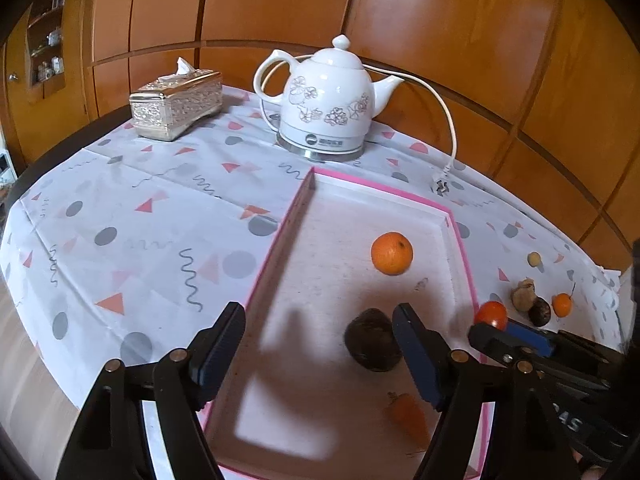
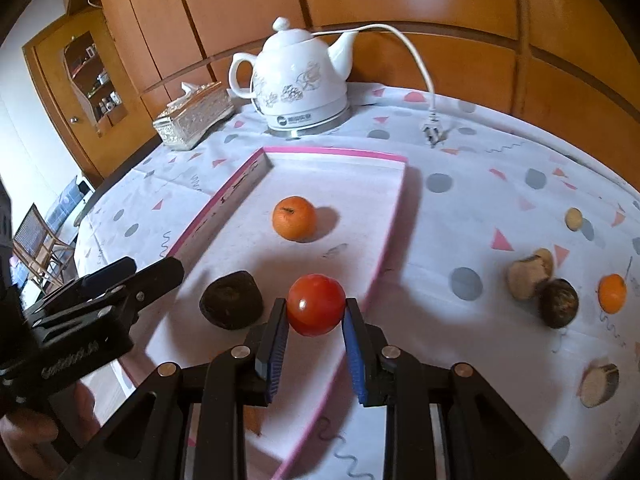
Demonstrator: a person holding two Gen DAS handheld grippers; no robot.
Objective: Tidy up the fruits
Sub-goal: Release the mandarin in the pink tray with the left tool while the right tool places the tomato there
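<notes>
A pink-rimmed white tray [image 1: 304,196] [image 2: 336,152] holds an orange [image 1: 391,253] [image 2: 294,217], a dark round fruit [image 1: 373,345] [image 2: 232,300] and a small orange carrot-like piece [image 1: 409,416]. My right gripper [image 2: 316,320] is shut on a red tomato [image 2: 316,305] and holds it over the tray's right part; the tomato also shows in the left wrist view [image 1: 491,315]. My left gripper [image 1: 320,344] is open and empty above the tray, its right finger beside the dark fruit. It also shows at the left of the right wrist view [image 2: 132,276].
Loose fruits lie on the cloth right of the tray: a small orange [image 2: 612,293], a dark fruit [image 2: 559,303], a brown lump [image 2: 528,270], a small yellow one [image 2: 573,218], a cut piece [image 2: 599,384]. A white kettle [image 1: 326,104], its plug [image 2: 431,130] and a tissue box [image 1: 176,106] stand behind.
</notes>
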